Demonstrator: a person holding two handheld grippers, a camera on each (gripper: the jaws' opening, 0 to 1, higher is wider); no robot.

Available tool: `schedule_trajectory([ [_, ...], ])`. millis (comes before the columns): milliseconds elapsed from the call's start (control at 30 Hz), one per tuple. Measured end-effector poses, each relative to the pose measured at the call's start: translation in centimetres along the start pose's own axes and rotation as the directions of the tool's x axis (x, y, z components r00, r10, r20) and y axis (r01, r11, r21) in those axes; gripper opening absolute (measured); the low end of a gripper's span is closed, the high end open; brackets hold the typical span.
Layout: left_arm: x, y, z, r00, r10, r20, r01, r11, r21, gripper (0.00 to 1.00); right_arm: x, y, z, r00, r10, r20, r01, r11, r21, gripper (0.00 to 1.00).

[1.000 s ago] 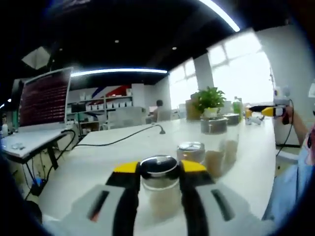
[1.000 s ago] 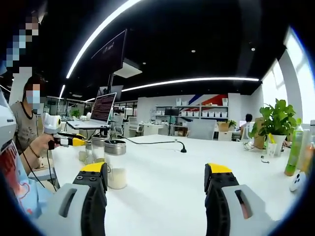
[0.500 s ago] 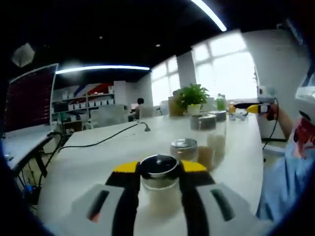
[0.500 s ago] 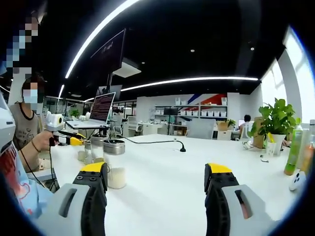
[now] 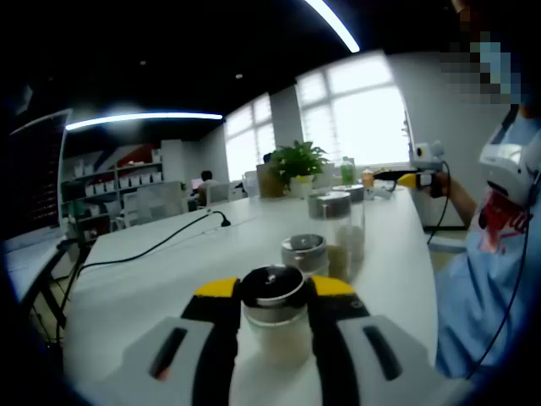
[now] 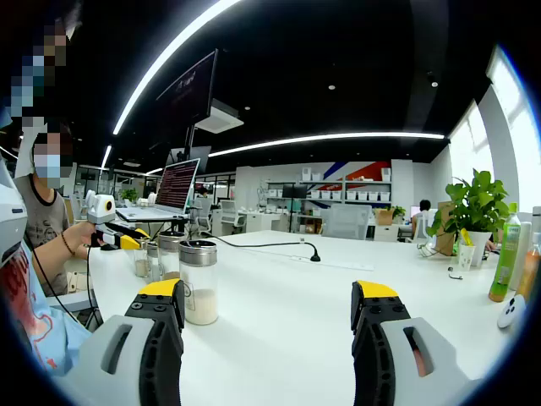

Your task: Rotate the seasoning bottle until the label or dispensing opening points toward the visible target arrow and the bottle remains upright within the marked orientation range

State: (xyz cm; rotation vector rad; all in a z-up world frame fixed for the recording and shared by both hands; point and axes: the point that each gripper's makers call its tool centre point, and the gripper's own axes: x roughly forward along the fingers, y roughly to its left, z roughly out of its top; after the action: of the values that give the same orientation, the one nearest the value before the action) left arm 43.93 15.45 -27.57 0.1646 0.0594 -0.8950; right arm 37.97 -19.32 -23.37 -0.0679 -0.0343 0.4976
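The left claw (image 5: 271,296) is clamped on the small clear glass seasoning bottle with a shiny metal cap (image 5: 272,306), its yellow-tipped jaws pressed to both sides just below the cap. The bottle stands upright on the white tabletop (image 5: 152,279), close in front of the camera. Over the last second the whole background in the left gripper view has slid leftward: the potted green plant (image 5: 297,162) and the bright windows have moved toward the centre, while the bottle sits in the same place between the jaws. I read that as the hand turning with the bottle, so the rotation seems under way and the bottle is not tipping. No target arrow or label is visible, so how much turn remains I cannot tell.

The right claw (image 6: 267,309) hangs wide open over bare tabletop, holding nothing, with a taller clear shaker with a metal lid (image 6: 199,282) beside its left jaw; that view is almost unchanged.
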Motion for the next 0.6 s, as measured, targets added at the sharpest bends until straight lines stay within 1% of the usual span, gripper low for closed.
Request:
schedule_trajectory([
  [33, 0.06, -0.07, 0.01, 1.0, -0.017, 0.003, 0.017, 1.0, -0.007, 0.32, 0.02, -0.04, 0.02, 1.0, -0.001, 0.0, 0.001, 1.0, 0.0, 0.83],
  [200, 0.13, -0.13, 0.02, 0.998, -0.061, -0.001, 0.061, 0.998, -0.002, 0.32, -0.08, -0.1, 0.2, 1.0, -0.004, 0.005, 0.004, 1.0, -0.002, 0.83],
  [333, 0.12, -0.14, -0.01, 0.994, -0.11, 0.005, 0.11, 0.994, -0.006, 0.32, -0.05, -0.08, 0.28, 1.0, -0.003, 0.005, 0.003, 1.0, -0.007, 0.83],
  [600, 0.31, 0.01, -0.02, 0.978, -0.206, 0.026, 0.206, 0.979, -0.004, 0.32, 0.24, 0.07, 0.26, 1.0, 0.003, 0.004, -0.003, 1.0, -0.005, 0.83],
])
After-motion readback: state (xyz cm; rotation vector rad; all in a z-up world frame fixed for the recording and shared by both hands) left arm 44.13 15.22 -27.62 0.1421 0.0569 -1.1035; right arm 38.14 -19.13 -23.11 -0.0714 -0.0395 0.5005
